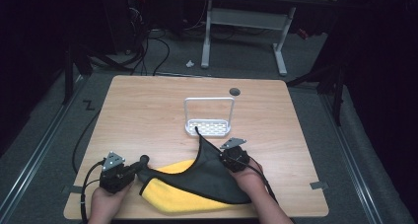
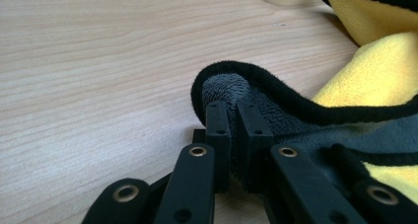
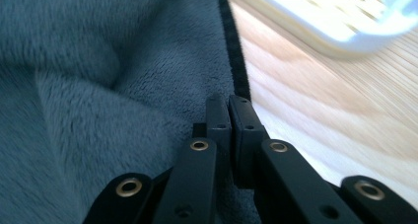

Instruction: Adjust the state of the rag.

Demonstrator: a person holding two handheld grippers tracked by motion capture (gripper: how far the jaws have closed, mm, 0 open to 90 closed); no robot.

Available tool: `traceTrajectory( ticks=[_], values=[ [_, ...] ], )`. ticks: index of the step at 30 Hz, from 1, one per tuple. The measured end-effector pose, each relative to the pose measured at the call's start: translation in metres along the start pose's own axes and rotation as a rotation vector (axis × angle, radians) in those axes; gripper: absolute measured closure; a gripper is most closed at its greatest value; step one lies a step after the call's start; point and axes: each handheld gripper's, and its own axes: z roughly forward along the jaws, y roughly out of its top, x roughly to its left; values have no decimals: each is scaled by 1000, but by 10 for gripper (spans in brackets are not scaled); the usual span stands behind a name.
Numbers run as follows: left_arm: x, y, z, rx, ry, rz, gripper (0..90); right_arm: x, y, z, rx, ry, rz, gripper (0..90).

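Left claw [image 2: 230, 116] pinches a corner of the dark grey, yellow-backed fleece cloth [image 1: 209, 177]; right claw [image 3: 229, 110] pinches its black-bound edge, probably to fold it.

My jaws are black. The microfibre cloth [image 1: 197, 182] is yellow on one side, grey on the other, edged black. The tabletop [image 1: 148, 110] is pale woodgrain; the rack [image 1: 208, 128] is white.

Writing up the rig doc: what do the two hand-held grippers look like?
Both are black. The left hand-held gripper and right hand-held gripper each carry a grey three-cornered plate on top and trail a black cable. Jaws are black linkage bars with brass-coloured rivets. No sleeves visible.
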Motion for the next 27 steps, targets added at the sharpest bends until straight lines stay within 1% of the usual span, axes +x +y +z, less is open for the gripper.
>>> traceTrajectory(
  ticks=[2, 3, 5, 6, 9, 12, 14, 17, 19, 20, 21, 22, 23, 25, 26, 27],
  values=[
    [-2, 1, 3, -2, -2, 7, 851, -5, -9, -7, 4, -19, 14, 889],
    [-4, 2, 5, -2, -1, 11, 851, -10, -16, -12, 1, -26, 30, 889],
    [-6, 5, 11, 0, -14, 9, 851, -20, -31, -22, -8, -37, 65, 888],
    [-9, 7, 14, 2, -20, 10, 851, -25, -39, -28, -13, -38, 86, 888],
    [-19, 14, 28, 15, -38, 29, 852, -37, -62, -44, -30, -63, 121, 888],
    [-29, 26, 45, 23, -39, 77, 852, -46, -78, -55, -38, -93, 143, 888],
    [-33, 35, 60, 27, -32, 84, 851, -52, -84, -58, -43, -118, 154, 887],
    [-33, 47, 85, 61, -5, 97, 847, -64, -85, -56, -48, -151, 184, 886],
    [-31, 54, 96, 69, 11, 94, 837, -72, -82, -52, -53, -160, 201, 883],
    [-29, 56, 99, 65, 10, 83, 821, -74, -80, -50, -55, -163, 205, 875],
    [-28, 58, 100, 70, 13, 71, 773, -75, -79, -49, -54, -160, 209, 844],
    [-24, 58, 97, 70, 20, 40, 689, -75, -77, -50, -60, -163, 210, 806],
    [-23, 58, 93, 57, 17, 25, 598, -73, -77, -56, -88, -167, 206, 778],
    [-23, 56, 85, 40, 14, 16, 534, -70, -78, -62, -112, -160, 202, 750],
    [-25, 55, 78, 26, 13, 19, 507, -68, -80, -64, -119, -159, 200, 746],
    [-29, 53, 69, 6, -10, 23, 506, -66, -82, -68, -124, -155, 192, 742]
  ],
)
